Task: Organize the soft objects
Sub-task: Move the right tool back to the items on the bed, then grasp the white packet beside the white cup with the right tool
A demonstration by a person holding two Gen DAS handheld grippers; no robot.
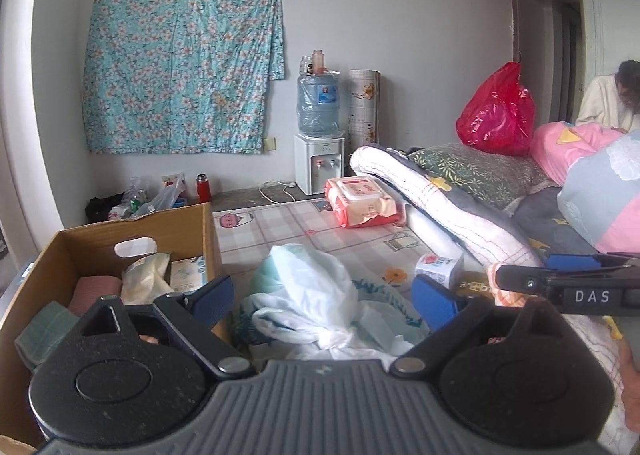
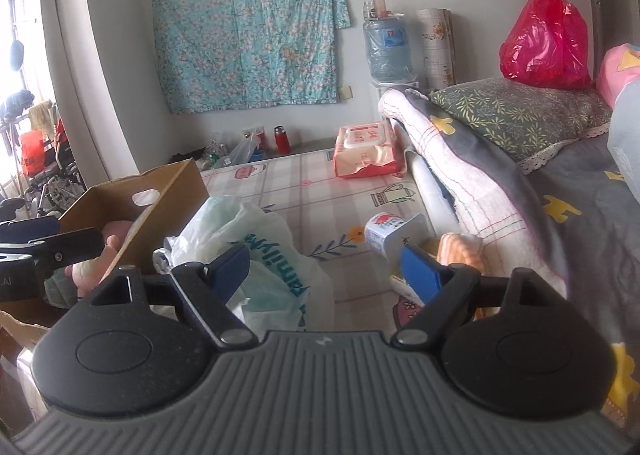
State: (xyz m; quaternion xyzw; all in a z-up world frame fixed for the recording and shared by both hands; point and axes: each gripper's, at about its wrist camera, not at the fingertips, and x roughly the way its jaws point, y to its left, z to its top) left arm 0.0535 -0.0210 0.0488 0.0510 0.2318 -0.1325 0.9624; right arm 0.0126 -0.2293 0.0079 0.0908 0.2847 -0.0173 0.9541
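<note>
Between the spread jaws of the left gripper, just ahead of its blue pads, a white plastic bag stuffed with pale soft things lies crumpled on the bed; nothing is pinched. Left of those jaws stands one cardboard box, holding a pink rolled cloth, a green folded cloth, a cream packet and a small printed pack. Right of the jaws, the right gripper reaches in with its jaws also wide apart and empty, the same bag before its left pad. A small white tissue pack and an orange cloth lie near its right pad. Farther ahead sits one pack of wet wipes. To the right, folded quilts, one leaf-print pillow and one red plastic bag pile up. Against the far wall stands one water dispenser.
</note>
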